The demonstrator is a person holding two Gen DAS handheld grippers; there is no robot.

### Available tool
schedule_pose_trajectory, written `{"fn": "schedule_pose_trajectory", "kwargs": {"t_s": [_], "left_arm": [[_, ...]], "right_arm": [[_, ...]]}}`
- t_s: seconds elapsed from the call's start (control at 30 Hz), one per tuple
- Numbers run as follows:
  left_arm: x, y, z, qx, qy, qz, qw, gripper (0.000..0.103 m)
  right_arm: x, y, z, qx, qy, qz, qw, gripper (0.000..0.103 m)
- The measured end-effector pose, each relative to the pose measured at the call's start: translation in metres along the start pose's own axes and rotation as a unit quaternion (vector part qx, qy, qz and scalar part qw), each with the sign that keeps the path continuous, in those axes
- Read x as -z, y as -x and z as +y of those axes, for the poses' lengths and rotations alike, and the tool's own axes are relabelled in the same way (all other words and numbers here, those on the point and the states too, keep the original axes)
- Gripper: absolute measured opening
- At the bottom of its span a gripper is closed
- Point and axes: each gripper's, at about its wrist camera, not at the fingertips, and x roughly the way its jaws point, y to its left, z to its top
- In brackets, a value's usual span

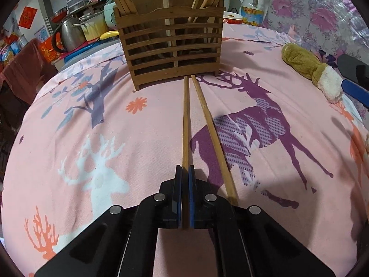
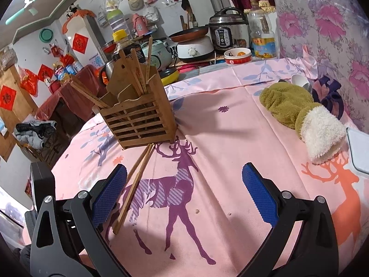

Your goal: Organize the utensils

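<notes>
Left gripper (image 1: 185, 173) pinching one wooden chopstick (image 1: 185, 120) at its near end, blue pads pressed against it. Straight ahead, far tip touching the base of the slatted wooden holder (image 1: 171, 46), already stocked with upright chopsticks. Just right of the fingers, a second chopstick (image 1: 211, 133) lying loose on the pink deer-print cloth (image 1: 138, 143). Right gripper (image 2: 184, 180) spread wide, holding nothing, both chopsticks off its left finger. Ahead to its right, an olive plush slipper (image 2: 297, 113); beyond, a cooking-oil bottle (image 2: 263, 34) and rice cooker (image 2: 227, 32).
</notes>
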Motion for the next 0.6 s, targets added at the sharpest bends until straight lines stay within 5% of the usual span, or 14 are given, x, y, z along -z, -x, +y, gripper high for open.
{"fn": "schedule_pose_trajectory", "kwargs": {"t_s": [0.33, 0.53, 0.57, 0.6], "left_arm": [[0.026, 0.021, 0.045, -0.015, 0.064, 0.013, 0.9977, 0.006], [0.022, 0.017, 0.068, 0.006, 0.110, 0.018, 0.9938, 0.007], [0.021, 0.017, 0.068, 0.005, 0.110, 0.017, 0.9937, 0.013], [0.021, 0.017, 0.068, 0.004, 0.111, 0.017, 0.9937, 0.032]], "right_arm": [[0.022, -0.004, 0.035, 0.002, 0.092, 0.015, 0.996, 0.097], [0.062, -0.024, 0.083, -0.020, 0.202, 0.072, 0.977, 0.096], [0.069, -0.025, 0.091, -0.019, 0.222, 0.075, 0.972, 0.096], [0.076, -0.026, 0.097, -0.017, 0.240, 0.076, 0.968, 0.095]]}}
